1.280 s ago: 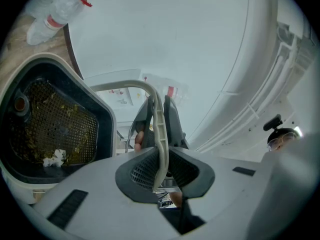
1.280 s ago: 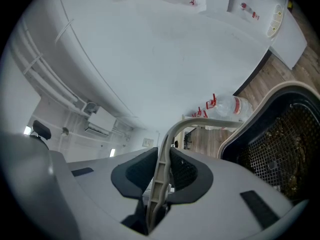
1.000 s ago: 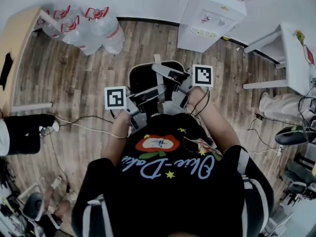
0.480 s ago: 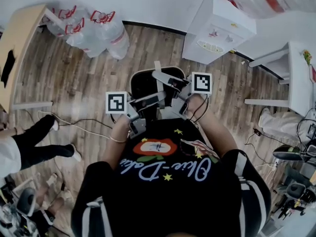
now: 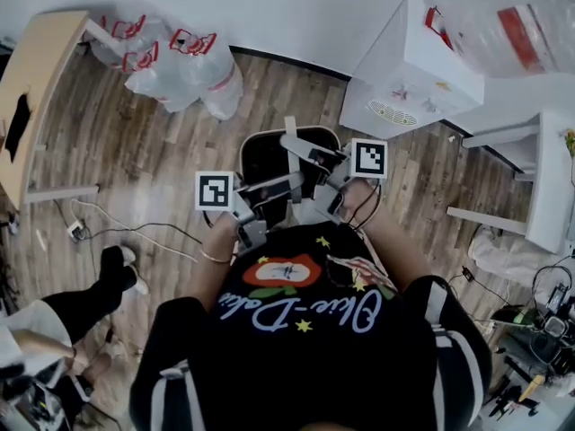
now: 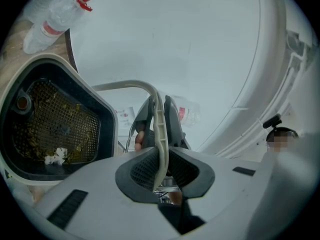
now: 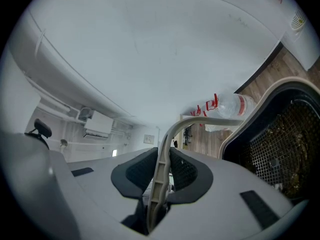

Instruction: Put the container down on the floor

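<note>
The container (image 5: 269,155) is a black bin with a pale grey rim and a thin grey carrying handle, held above the wooden floor in front of my body. Both grippers grip that handle from opposite sides. In the left gripper view the handle (image 6: 159,134) runs between the pads of my left gripper (image 6: 161,170), with the bin's mesh bottom (image 6: 55,126) at the left. In the right gripper view my right gripper (image 7: 161,176) is shut on the handle (image 7: 170,134), and the bin (image 7: 280,144) hangs at the right. In the head view the left gripper (image 5: 269,187) and the right gripper (image 5: 310,155) meet over the bin.
Several large water bottles (image 5: 180,57) lie by the far wall. A white dispenser (image 5: 409,74) stands to the right of them, a wooden table (image 5: 36,79) at the left, a white table (image 5: 548,178) at the right. Cables (image 5: 135,232) and another person's leg (image 5: 90,294) are at the left.
The grippers and bin have moved together toward the far wall, still clamped on the handle. The other person's leg at the left has stepped lower in the view.
</note>
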### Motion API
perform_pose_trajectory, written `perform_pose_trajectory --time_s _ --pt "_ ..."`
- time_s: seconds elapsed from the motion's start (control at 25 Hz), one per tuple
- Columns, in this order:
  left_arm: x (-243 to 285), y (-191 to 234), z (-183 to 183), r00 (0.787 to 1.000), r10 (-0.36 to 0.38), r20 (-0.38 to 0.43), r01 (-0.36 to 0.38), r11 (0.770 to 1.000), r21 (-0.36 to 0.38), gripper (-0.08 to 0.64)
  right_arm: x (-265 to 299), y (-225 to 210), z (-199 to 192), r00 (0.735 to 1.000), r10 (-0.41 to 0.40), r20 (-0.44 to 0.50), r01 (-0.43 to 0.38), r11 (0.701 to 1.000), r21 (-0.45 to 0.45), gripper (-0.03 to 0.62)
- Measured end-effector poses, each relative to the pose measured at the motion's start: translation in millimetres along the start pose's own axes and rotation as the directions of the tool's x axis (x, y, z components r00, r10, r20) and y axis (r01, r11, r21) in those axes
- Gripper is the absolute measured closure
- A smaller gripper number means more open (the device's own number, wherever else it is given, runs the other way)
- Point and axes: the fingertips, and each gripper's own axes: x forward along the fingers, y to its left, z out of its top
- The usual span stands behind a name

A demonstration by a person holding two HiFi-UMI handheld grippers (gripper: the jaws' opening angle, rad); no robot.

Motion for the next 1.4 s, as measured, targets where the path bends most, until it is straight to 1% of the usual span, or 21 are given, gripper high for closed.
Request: perform_pose_trajectory --time_s 0.16,0.32,0.4,0.56,0.72,0.84,1.04,1.24,1.4 --pt "16 3 35 0.999 0.011 0.032 -0.010 1.000 -0.018 0.511 13 -6 35 1.000 -0.004 -0.028 0.004 1.000 -0.010 0.528" --pt "38 8 79 0.997 0.029 0.065 -0.028 0.999 -0.027 0.511 26 -13 80 0.998 -0.002 -0.061 0.003 1.000 0.022 0.528" --pt "45 8 90 0.997 0.039 0.072 -0.037 0.999 -0.027 0.511 29 -13 94 0.998 -0.001 -0.070 0.002 1.000 0.022 0.528" --pt "54 4 99 0.996 0.024 0.086 -0.023 1.000 -0.015 0.511 30 -10 104 0.996 0.009 -0.087 -0.008 1.000 0.015 0.528" --pt "78 16 137 0.991 0.048 0.125 -0.044 0.999 -0.030 0.511 38 -23 146 0.992 0.013 -0.125 -0.009 0.999 0.037 0.528" --pt "84 18 144 0.990 0.055 0.133 -0.050 0.998 -0.038 0.511 39 -26 154 0.991 0.013 -0.133 -0.007 0.999 0.050 0.528" --pt "92 23 159 0.990 0.052 0.134 -0.046 0.998 -0.045 0.511 43 -34 171 0.991 -0.005 -0.137 0.009 0.999 0.031 0.528" --pt "94 25 163 0.992 0.058 0.116 -0.054 0.998 -0.035 0.511 43 -37 176 0.992 -0.020 -0.122 0.024 0.999 0.025 0.529" --pt "94 24 162 0.994 0.047 0.101 -0.044 0.998 -0.039 0.511 42 -35 176 0.994 -0.026 -0.111 0.028 0.999 0.021 0.528"
